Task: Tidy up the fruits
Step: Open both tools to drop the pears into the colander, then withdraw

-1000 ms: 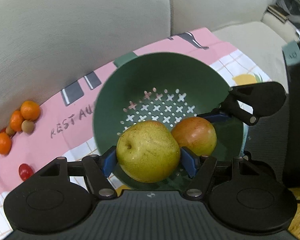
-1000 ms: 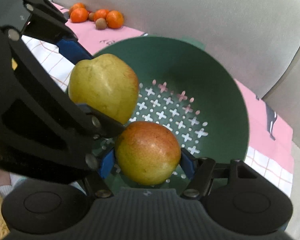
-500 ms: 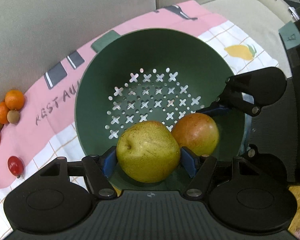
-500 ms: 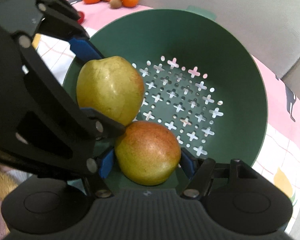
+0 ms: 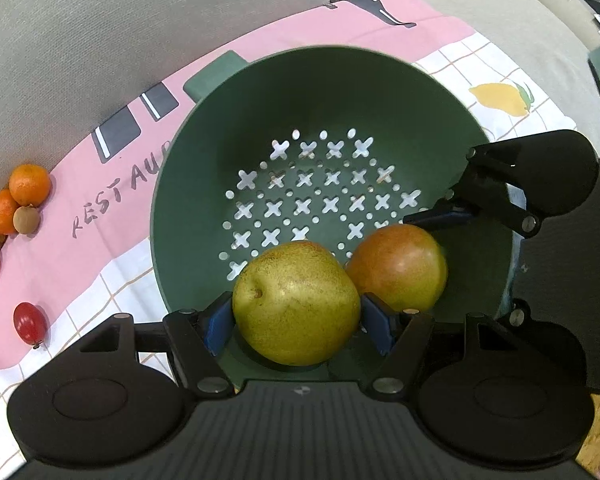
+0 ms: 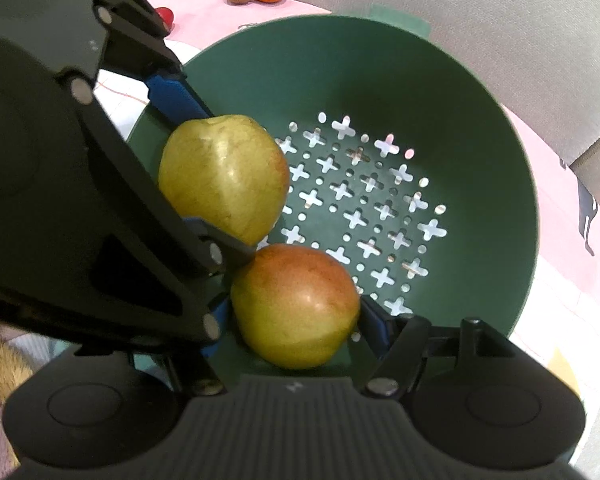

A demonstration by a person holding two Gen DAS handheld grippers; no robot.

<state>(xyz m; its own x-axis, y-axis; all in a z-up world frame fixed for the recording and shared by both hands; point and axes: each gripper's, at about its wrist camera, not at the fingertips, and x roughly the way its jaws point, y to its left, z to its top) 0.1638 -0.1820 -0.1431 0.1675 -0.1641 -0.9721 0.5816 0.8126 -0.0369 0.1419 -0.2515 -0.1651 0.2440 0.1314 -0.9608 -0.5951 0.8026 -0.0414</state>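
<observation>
My left gripper (image 5: 296, 320) is shut on a yellow-green pear (image 5: 296, 304) and holds it over the near rim of a green colander (image 5: 332, 92). My right gripper (image 6: 296, 320) is shut on a red-orange apple (image 6: 296, 304), also over the colander (image 6: 460, 120) at its near side. The two fruits sit side by side, almost touching. The apple (image 5: 398, 266) and the right gripper's fingers (image 5: 440, 216) show in the left wrist view. The pear (image 6: 224, 176) and the left gripper's fingers (image 6: 172, 96) show in the right wrist view.
The colander stands on a pink and checked cloth (image 5: 112, 240) on a beige sofa (image 5: 140, 20). Several small oranges (image 5: 30, 184) and a brown fruit (image 5: 26, 220) lie at the cloth's left edge. A red cherry tomato (image 5: 29, 322) lies nearer.
Both grippers have moved forward and down toward the colander with their fruits still held. The colander now fills more of both views.
</observation>
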